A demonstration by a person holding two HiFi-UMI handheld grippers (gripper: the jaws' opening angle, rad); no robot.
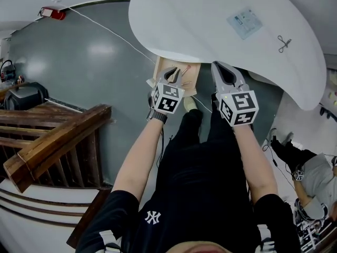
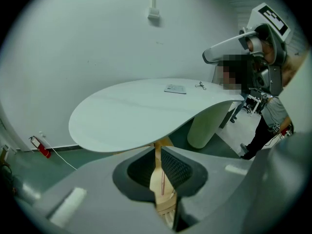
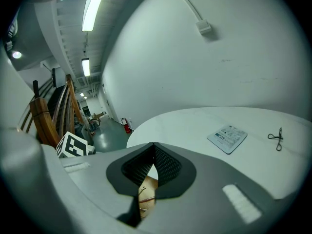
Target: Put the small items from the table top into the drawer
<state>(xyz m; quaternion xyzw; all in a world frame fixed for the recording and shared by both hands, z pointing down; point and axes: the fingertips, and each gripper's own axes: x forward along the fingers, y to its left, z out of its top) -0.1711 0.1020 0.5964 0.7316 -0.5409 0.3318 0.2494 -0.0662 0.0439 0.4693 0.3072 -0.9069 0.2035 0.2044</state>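
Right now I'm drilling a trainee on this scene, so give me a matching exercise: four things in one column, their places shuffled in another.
1 small scissors
2 wooden drawer
3 red fire extinguisher
4 wooden stair railing

a under the white table
b on top of that table
c close beside the person's left arm
d at the foot of the wall

Pairs: 1-b; 2-a; 3-d; 4-c

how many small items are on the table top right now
2: a flat packet near the middle of the table top, and small scissors to its right. None seem hidden.
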